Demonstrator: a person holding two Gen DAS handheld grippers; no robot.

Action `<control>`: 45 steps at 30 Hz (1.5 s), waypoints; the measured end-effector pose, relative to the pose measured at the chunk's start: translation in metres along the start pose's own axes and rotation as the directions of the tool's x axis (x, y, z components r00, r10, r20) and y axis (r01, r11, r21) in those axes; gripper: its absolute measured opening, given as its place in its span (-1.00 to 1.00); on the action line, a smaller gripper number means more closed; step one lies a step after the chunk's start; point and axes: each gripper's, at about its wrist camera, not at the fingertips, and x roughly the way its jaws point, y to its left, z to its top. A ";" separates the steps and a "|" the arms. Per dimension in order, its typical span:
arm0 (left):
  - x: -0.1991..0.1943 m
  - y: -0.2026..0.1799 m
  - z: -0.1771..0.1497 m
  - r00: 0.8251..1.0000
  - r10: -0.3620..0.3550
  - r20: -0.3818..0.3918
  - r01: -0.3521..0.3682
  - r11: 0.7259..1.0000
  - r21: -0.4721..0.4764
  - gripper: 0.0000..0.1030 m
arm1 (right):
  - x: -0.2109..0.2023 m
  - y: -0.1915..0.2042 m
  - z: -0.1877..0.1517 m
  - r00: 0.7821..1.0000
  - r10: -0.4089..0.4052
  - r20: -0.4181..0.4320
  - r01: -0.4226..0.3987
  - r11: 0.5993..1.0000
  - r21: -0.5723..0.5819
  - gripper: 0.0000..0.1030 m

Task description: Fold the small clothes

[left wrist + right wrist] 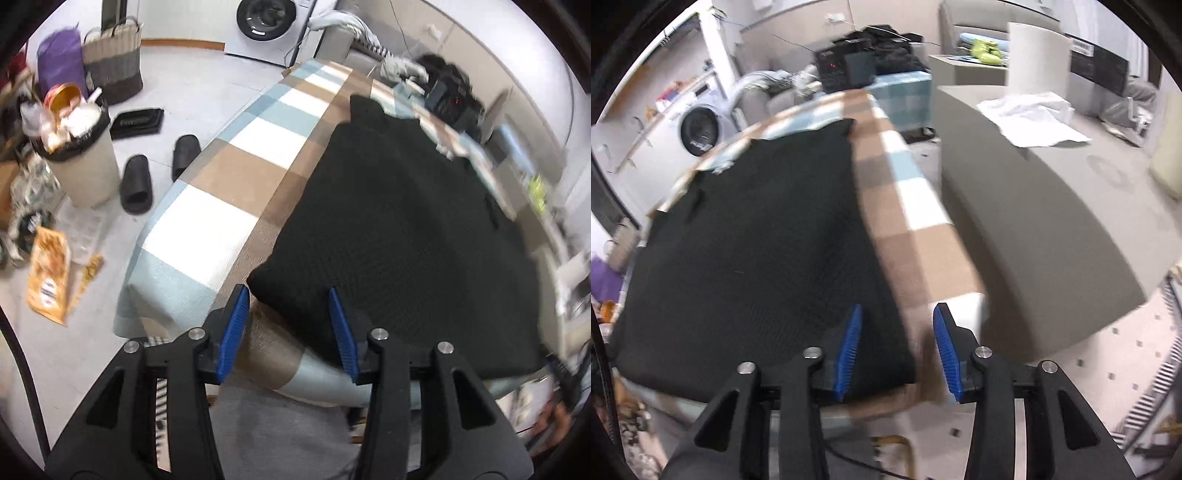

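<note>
Garment (388, 221): black knit, lying flat on checked cloth (207, 229) covering the table, near edge doubled over w/ a rounded corner just ahead of the jaws. Looks partway folded; at least one fold seems in, but can't tell how many remain.

Left wrist view: left gripper (290, 328) tilted steeply down at garment's near-left corner. Blue pads apart, nothing pinched. Corner of fabric sits between/just beyond the tips, not pressed by either pad. Reads as let go, not gripping. Floor beyond table: slippers (136, 184), bin (83, 155), woven bag (114, 62), washer (266, 18).

Right wrist view: right gripper (895, 347) likewise angled down, at garment's (757, 240) near-right edge. Jaws parted; left pad overlaps the black fabric in the picture, right pad over bare checked cloth (908, 236). No grip visible. White cloth (1030, 114) lies on grey surface (1034, 221) to the right, well apart, poss. another item to do.

Judgement: both hands free of the piece; next fold or smoothing likely left, plus stacking.
</note>
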 end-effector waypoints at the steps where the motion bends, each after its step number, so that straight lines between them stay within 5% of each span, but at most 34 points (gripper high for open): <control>1: 0.000 0.000 -0.002 1.000 0.014 0.000 -0.014 1.000 0.004 -0.21 | -0.001 -0.005 0.002 1.000 -0.004 0.004 0.004 1.000 0.016 -0.20; 7: -0.002 0.000 0.015 1.000 0.002 0.027 -0.002 1.000 0.005 -0.21 | -0.001 -0.006 0.029 0.991 0.134 0.028 -0.135 0.991 0.026 -0.17; 14: 0.020 -0.033 0.079 0.993 -0.116 0.026 0.113 0.988 0.101 -0.09 | 0.038 0.017 0.096 0.934 0.356 -0.017 -0.356 0.934 -0.014 0.00; 17: 0.045 -0.053 0.108 0.989 -0.149 -0.007 0.148 0.978 0.145 0.11 | 0.063 0.026 0.115 0.930 0.363 -0.060 -0.365 0.931 -0.015 0.00; 23: 0.103 -0.069 0.147 0.987 -0.124 -0.098 0.135 0.984 0.113 0.11 | 0.085 0.037 0.126 0.924 0.371 -0.092 -0.374 0.927 -0.018 0.00; 27: 0.126 -0.070 0.163 0.992 -0.071 -0.104 0.081 0.992 0.093 0.11 | 0.086 0.037 0.130 0.928 0.361 -0.085 -0.364 0.931 -0.017 0.00; 34: 0.140 -0.074 0.177 0.991 -0.093 -0.100 0.101 0.992 0.078 0.11 | 0.089 0.038 0.135 0.927 0.367 -0.078 -0.369 0.929 -0.004 0.00; 35: 0.141 -0.074 0.178 0.991 -0.092 -0.096 0.100 0.992 0.075 0.09 | 0.091 0.040 0.135 0.928 0.363 -0.079 -0.365 0.931 -0.006 0.00; 37: 0.139 -0.074 0.178 0.991 -0.118 -0.064 0.122 0.990 0.066 -0.33 | 0.091 0.041 0.135 0.931 0.358 -0.074 -0.359 0.933 -0.010 -0.01; 38: 0.136 -0.074 0.178 0.990 -0.131 -0.045 0.134 0.989 0.066 -0.70 | 0.091 0.042 0.136 0.933 0.353 -0.066 -0.355 0.935 -0.012 -0.03; 39: 0.133 -0.076 0.177 0.989 -0.144 -0.030 0.146 0.986 0.080 -0.93 | 0.091 0.043 0.136 0.936 0.347 -0.054 -0.348 0.937 -0.012 -0.25; 42: 0.122 -0.078 0.176 0.987 -0.159 0.017 0.157 0.982 0.103 -0.97 | 0.083 0.048 0.136 0.943 0.332 -0.009 -0.332 0.942 -0.055 -0.81; 45: 0.110 -0.077 0.175 0.982 -0.182 0.045 0.177 0.979 0.099 -0.97 | 0.071 0.050 0.134 0.942 0.333 0.033 -0.329 0.940 -0.089 -0.88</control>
